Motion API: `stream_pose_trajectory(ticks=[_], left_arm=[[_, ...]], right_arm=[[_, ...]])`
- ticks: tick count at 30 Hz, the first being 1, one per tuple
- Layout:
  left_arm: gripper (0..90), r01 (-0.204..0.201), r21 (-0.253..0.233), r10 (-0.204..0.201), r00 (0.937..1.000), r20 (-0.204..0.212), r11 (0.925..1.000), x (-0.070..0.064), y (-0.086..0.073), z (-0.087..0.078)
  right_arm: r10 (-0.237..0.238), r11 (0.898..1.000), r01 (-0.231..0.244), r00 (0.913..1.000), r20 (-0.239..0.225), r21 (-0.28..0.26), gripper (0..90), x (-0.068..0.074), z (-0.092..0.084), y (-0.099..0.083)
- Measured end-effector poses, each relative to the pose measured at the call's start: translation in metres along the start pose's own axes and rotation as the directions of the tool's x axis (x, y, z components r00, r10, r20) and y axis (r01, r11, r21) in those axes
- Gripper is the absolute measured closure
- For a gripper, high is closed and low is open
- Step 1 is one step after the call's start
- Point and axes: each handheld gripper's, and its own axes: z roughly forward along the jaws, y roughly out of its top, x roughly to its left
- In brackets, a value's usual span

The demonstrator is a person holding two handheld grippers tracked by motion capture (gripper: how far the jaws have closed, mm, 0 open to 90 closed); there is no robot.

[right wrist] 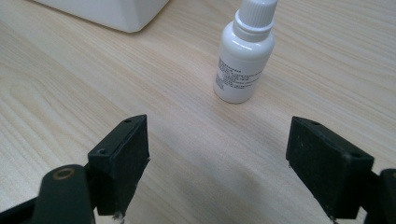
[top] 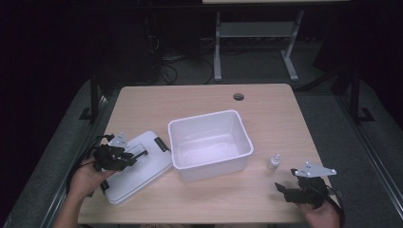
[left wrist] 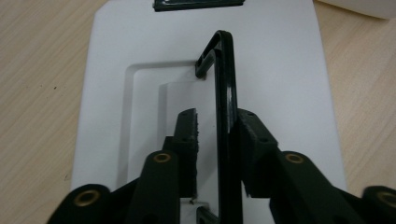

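- Looking down from the high view, we have the white lid [top: 138, 166] lying flat near the worktop's [top: 266, 102] front-left corner, just beside the open white bin [top: 209, 142] at the middle.
- Our left gripper [top: 135, 156] sits over the lid, and its own view gives what the high view cannot: the black handle [left wrist: 226, 107] stands upright between the jaws, the right pad touching it, the left pad a small gap away. No squeeze, then; jaws slightly parted.
- Our right gripper [top: 281, 186] hovers near the front-right corner, jaws wide apart, nothing between them.
- Its view picks out printed text on the small white dropper bottle [right wrist: 243, 56], standing upright just ahead; from above the bottle [top: 273, 162] is a speck beside the bin.
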Motion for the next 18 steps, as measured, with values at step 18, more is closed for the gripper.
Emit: stream_pose_trajectory(ticks=[18], left_arm=[[47.6, 0.059, -0.128, -0.051, 0.9967, 0.063, 0.9900, -0.009, -0.010, -0.019]], right_arm=[[-0.015, 1.000, 0.014, 0.9998, 0.011, 0.010, 20.2, 0.004, -0.006, 0.003]])
